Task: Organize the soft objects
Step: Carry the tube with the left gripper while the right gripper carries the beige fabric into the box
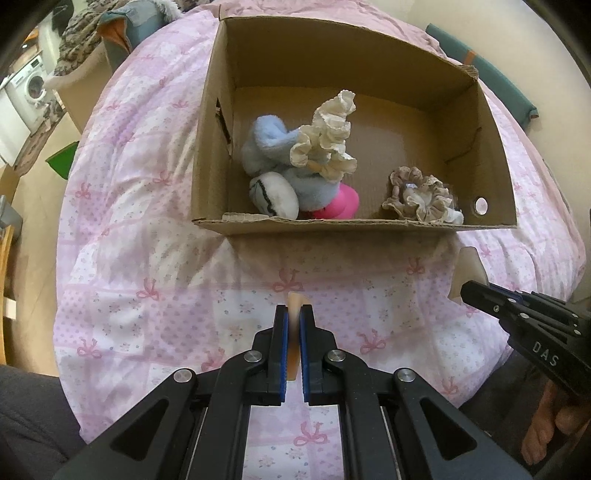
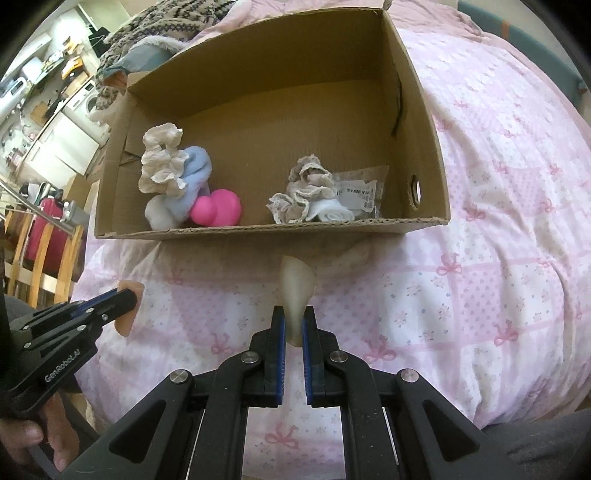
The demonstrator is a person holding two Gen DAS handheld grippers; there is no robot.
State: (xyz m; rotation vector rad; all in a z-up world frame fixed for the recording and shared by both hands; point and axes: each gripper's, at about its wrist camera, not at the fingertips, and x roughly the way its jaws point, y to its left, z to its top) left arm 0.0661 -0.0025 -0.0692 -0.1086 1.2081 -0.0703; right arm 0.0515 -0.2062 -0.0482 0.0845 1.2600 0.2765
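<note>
My left gripper is shut on a thin peach-coloured soft pad, held upright over the pink quilt in front of the cardboard box. My right gripper is shut on a pale beige soft pad, also just short of the box's near wall. Each gripper shows in the other's view: the right gripper with its pad, the left gripper with its pad. Inside the box lie a blue plush, a cream scrunchie, a pink toy and a taupe scrunchie.
The box rests on a pink floral quilt covering a bed. A white rolled cloth and a plastic packet lie in the box's right corner. A knitted blanket lies behind the box. A wooden chair stands at the left.
</note>
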